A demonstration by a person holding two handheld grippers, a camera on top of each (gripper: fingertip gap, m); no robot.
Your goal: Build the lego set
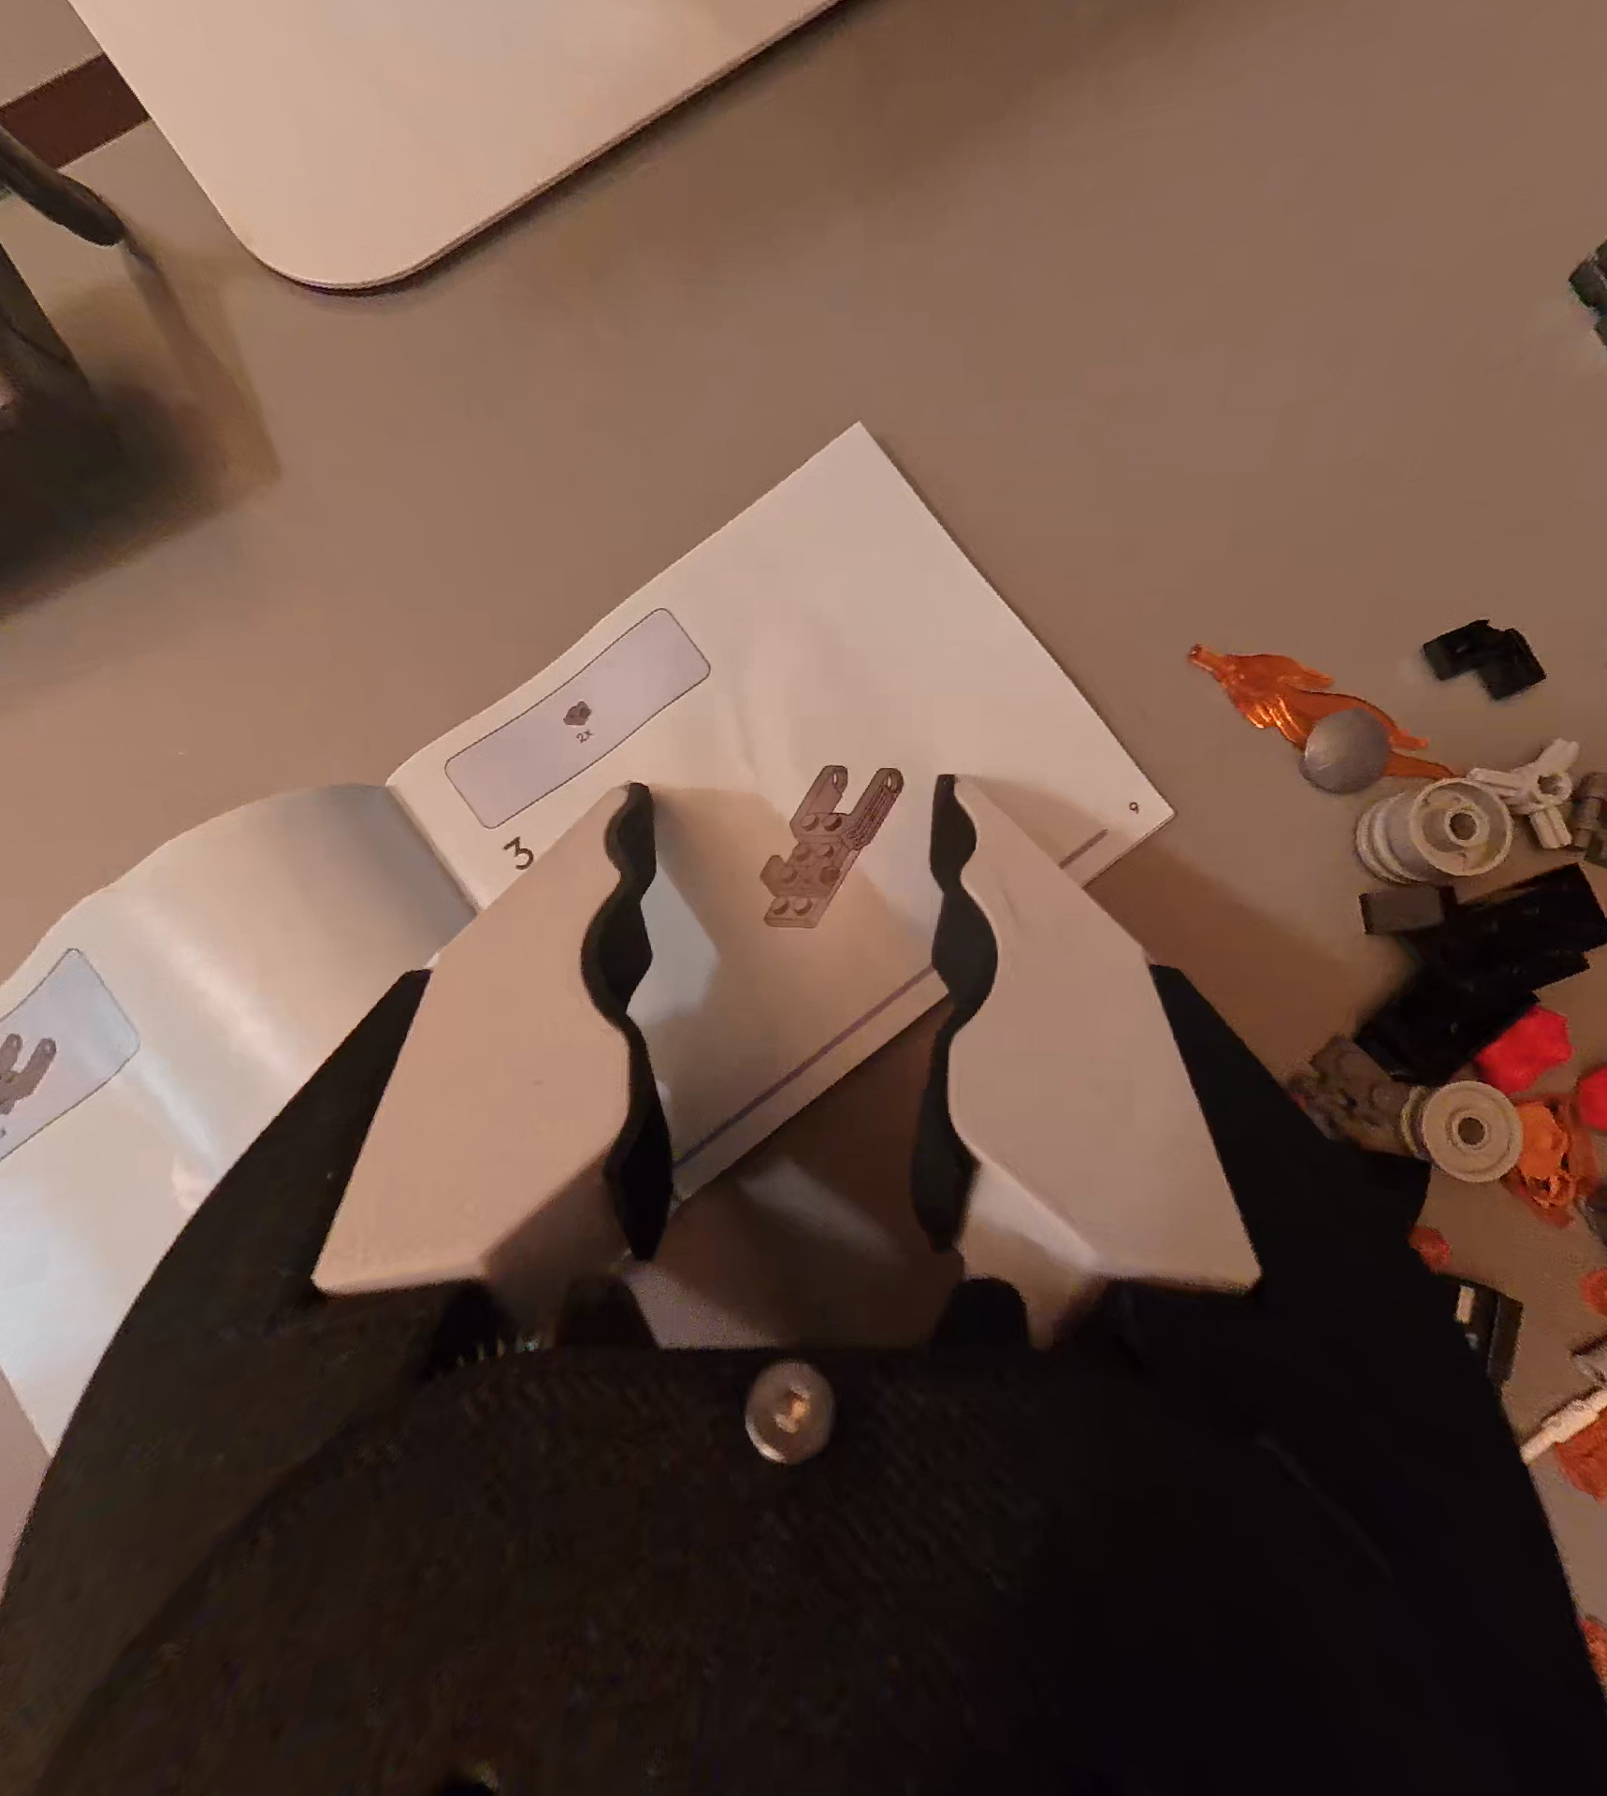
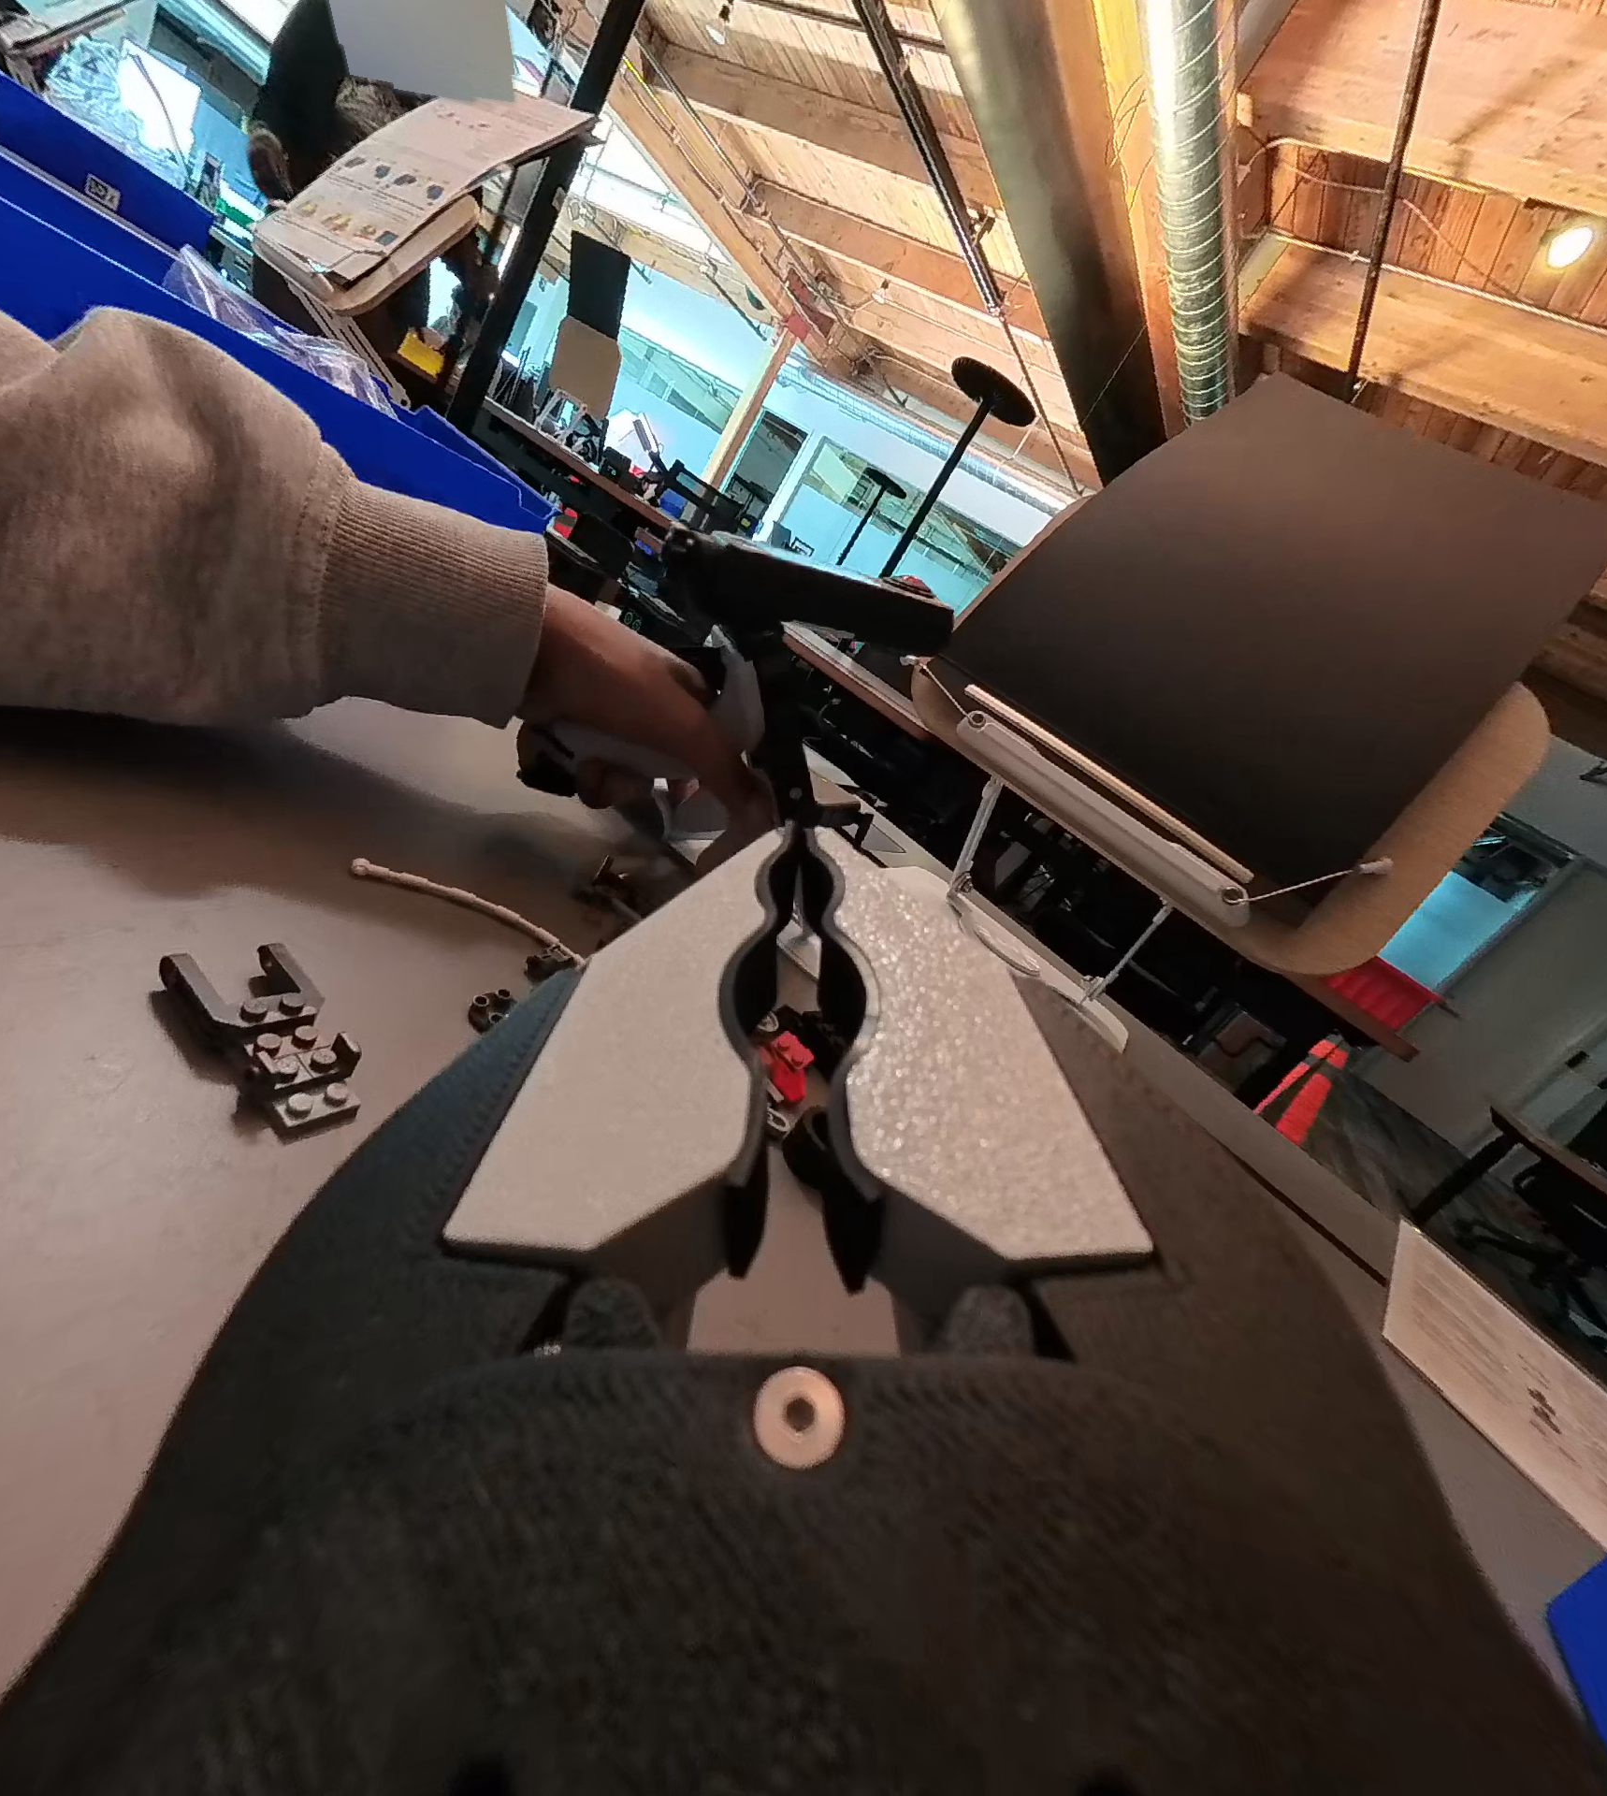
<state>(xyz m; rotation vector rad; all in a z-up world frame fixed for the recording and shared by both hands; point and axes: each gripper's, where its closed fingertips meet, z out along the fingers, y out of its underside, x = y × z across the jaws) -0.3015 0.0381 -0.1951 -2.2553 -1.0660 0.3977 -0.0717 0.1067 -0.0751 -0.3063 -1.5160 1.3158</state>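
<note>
Left of the closed right tool (image 2: 804, 860) lies the dark lego assembly (image 2: 270, 1035).

Dim warm light; blurred, warped edges

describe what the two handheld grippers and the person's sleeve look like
Both the left gripper and the right gripper have a black, textured printed body with a silver screw in the middle. Their light grey fingers are wedge-shaped, lined with wavy black pads. The person wears a beige knit sleeve with a ribbed cuff.

Dark grey forked lego assembly (image 2: 260, 1038) flat, studs up, on the table, loose pieces (image 1: 1499, 991) beside an open instruction booklet (image 1: 780, 719)
</note>
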